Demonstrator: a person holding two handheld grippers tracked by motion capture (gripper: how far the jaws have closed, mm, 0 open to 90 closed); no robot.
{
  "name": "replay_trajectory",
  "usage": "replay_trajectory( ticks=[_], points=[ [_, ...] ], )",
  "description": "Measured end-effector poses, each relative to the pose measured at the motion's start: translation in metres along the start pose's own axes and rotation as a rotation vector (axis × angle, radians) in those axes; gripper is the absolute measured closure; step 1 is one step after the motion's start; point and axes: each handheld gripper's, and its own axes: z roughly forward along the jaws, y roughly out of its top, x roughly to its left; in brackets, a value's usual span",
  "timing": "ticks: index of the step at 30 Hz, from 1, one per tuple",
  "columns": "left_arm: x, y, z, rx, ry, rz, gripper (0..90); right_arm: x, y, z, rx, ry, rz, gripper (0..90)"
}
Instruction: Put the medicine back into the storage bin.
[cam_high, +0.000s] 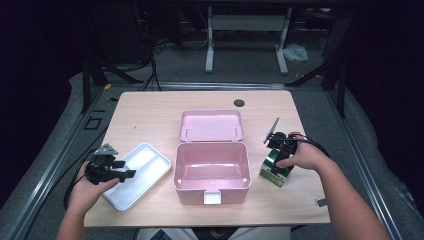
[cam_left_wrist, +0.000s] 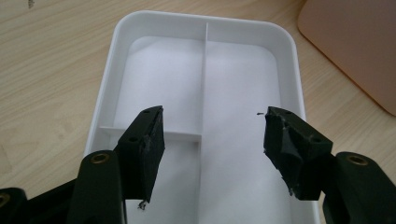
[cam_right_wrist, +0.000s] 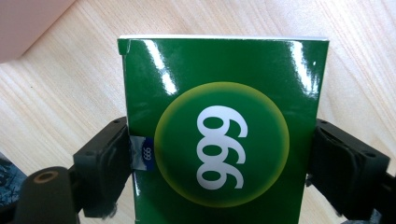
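While the left gripper (cam_left_wrist: 210, 140) gapes over the white tray (cam_left_wrist: 107, 84), right fingers (cam_right_wrist: 105, 163) clamp the green box (cam_right_wrist: 224, 135), base cropped.

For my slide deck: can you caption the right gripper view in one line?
Right gripper jaws clamp the sides of a green 999 box above the wooden table.

Open pink box (cam_high: 212, 167) mid-table (cam_high: 150, 110); grey floor beyond

Green box (cam_right_wrist: 224, 135): white "999" in yellow circle; small "999" on blue side tab.
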Motion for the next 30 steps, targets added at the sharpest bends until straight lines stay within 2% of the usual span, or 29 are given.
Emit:
replay_trajectory(
  ticks=[10,24,30],
  points=[
    [0.0,0.0,0.001,0.002,0.0,0.007,38.4,0.002,0.0,-0.004,0.008,-0.001,-0.025,15.6],
    [0.0,0.0,0.0,-0.002,-0.002,0.003,38.4,0.011,0.002,-0.027,-0.016,-0.043,-0.071,15.8],
    [0.0,0.0,-0.001,-0.006,0.0,0.001,38.4,0.017,0.003,-0.04,-0.018,-0.064,-0.111,15.9]
  ],
)
